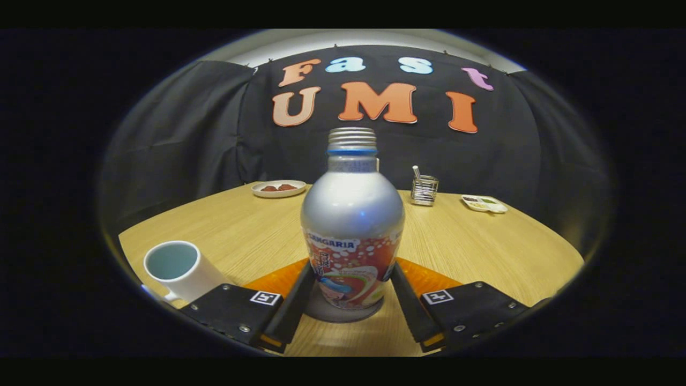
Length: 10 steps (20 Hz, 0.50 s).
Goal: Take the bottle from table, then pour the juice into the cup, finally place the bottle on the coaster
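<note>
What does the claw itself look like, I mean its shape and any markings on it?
The claw has two flat, wedge-like blocks, each narrowing into a long straight finger. Each block carries a small square black-and-white tag on top and several round screw heads along its surface. No cables or sleeves are visible.

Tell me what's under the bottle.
The bottle stands between the tool fingers, which flank its lower body. An orange coaster shows at both sides behind it, but the base itself seems to rest on the wooden table. Whether it overlaps the coaster is hidden.
</note>
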Motion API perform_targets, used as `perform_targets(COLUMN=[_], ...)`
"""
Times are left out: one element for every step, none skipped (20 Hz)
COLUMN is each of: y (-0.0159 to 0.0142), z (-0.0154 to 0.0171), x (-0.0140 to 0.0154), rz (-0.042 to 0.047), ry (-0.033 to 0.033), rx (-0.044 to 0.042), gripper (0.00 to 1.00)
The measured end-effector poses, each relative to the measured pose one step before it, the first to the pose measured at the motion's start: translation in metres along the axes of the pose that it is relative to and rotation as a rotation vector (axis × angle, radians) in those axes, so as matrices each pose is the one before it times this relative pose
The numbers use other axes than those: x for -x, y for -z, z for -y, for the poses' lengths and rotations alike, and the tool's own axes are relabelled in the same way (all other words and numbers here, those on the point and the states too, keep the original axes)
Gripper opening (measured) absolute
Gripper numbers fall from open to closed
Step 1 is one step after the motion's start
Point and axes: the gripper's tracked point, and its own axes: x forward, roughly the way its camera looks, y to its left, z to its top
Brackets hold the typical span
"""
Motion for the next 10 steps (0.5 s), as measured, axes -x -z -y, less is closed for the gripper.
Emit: perform_targets(y=[-0.00108,-0.0025,-0.00204,-0.00026,-0.00192,-0.00297,-0.00335,-0.0029,-0.00417,-0.00334], z=[-0.00063,-0.00003,0.00138,-0.00161,0.00001,0.00028,0.00082,0.00181,0.00135,0.00157], x=[0.00171,0.00271,0.00263,0.0022,0.00266,0.00474,0.00482,0.00555,0.00519,0.00584], rz=[0.00392,0.00622,0.00464,0.002,0.00235,0.0046,0.00775,0.00828,0.00806,0.00895], ry=[-0.00437,0.0021,0.00024,-0.00424,-0.00154,0.00048,0.00103,0.0029,0.00236,0.00521], rx=[-0.00364,-0.00473,-0.00454,-0.00135,0.00051,0.00098,0.00282,0.00225,0.0024,0.0026], gripper=[0.82,0.84,0.88,0.9,0.94,0.97,0.98,0.98,0.98,0.97])
